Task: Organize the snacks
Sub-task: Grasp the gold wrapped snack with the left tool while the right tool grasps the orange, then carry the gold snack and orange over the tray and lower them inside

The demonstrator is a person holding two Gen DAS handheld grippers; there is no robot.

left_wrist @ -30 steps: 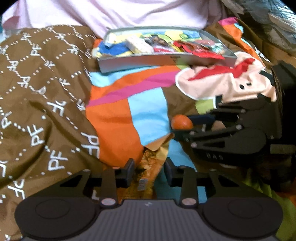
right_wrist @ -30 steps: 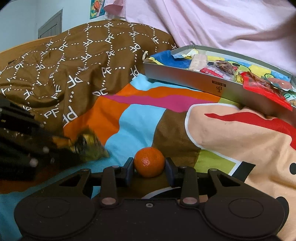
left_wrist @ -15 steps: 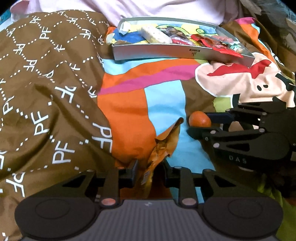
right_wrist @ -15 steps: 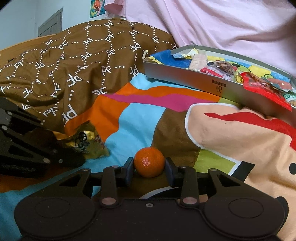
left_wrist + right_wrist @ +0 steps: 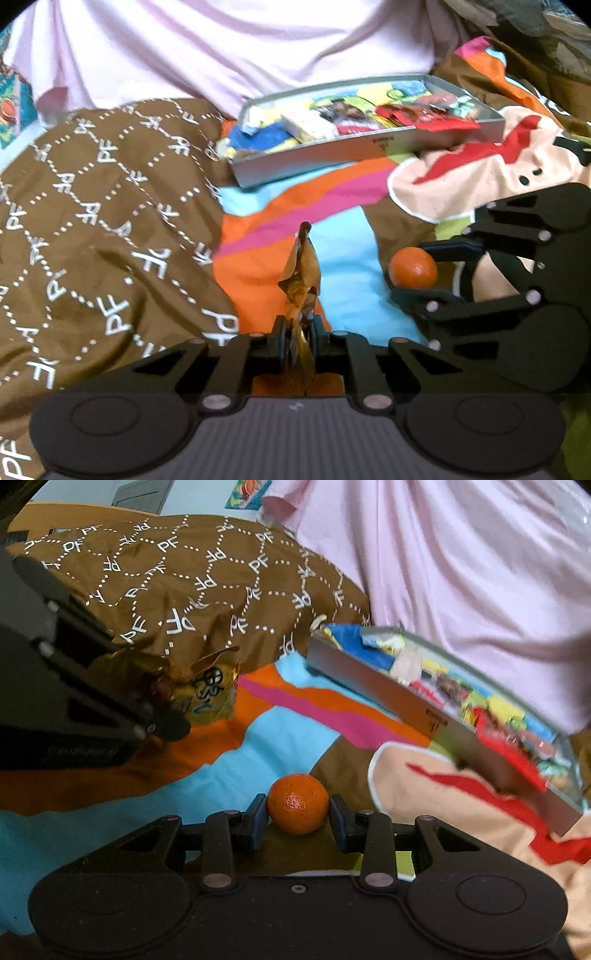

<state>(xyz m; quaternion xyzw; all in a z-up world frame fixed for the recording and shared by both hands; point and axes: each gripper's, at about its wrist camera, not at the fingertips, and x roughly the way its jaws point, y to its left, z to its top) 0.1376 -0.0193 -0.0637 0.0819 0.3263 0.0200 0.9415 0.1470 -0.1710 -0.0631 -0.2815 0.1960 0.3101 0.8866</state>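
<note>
Presently, item 1: left gripper (image 5: 298,338), 2 black fingers (image 5: 277,341) having just been closing, now pressed together on a gold foil snack wrapper (image 5: 301,280). Wrapper is crinkled, glossy, amber-gold with dark print; it stands upright out of the fingers, tapering to a twisted tip. In the right wrist view the same wrapper (image 5: 210,694) shows black lettering on a yellow face, pinched at the tip of the left gripper (image 5: 162,720).

Item 2: right gripper (image 5: 298,821), 2 black fingers (image 5: 255,821) clamped on a small orange (image 5: 298,803), 1 pad against each side. Fruit is round, bright orange, with a pebbled peel and a pale glint on the front. The left wrist view shows the orange (image 5: 413,267) held between the fingers of the right gripper (image 5: 415,267), just above the bedspread.

Item 3: bedspread (image 5: 343,251), soft cloth in flat colour patches: orange, sky blue, pink, brown, lime, and a peach cartoon shape with red markings. It lies under both grippers.

Item 4: brown quilt (image 5: 92,229), rumpled, printed with white dotted lattice and "PF" letters, left of the bedspread.

Item 5: grey tray (image 5: 332,162), shallow, rectangular, metallic-looking wall with small dark print; it rests on the bed beyond both grippers, well apart from them, and is filled with assorted snack packets (image 5: 351,118) in red, yellow, blue and white.

Item 6: pale pink cloth (image 5: 240,55), draped in folds behind the tray.
</note>
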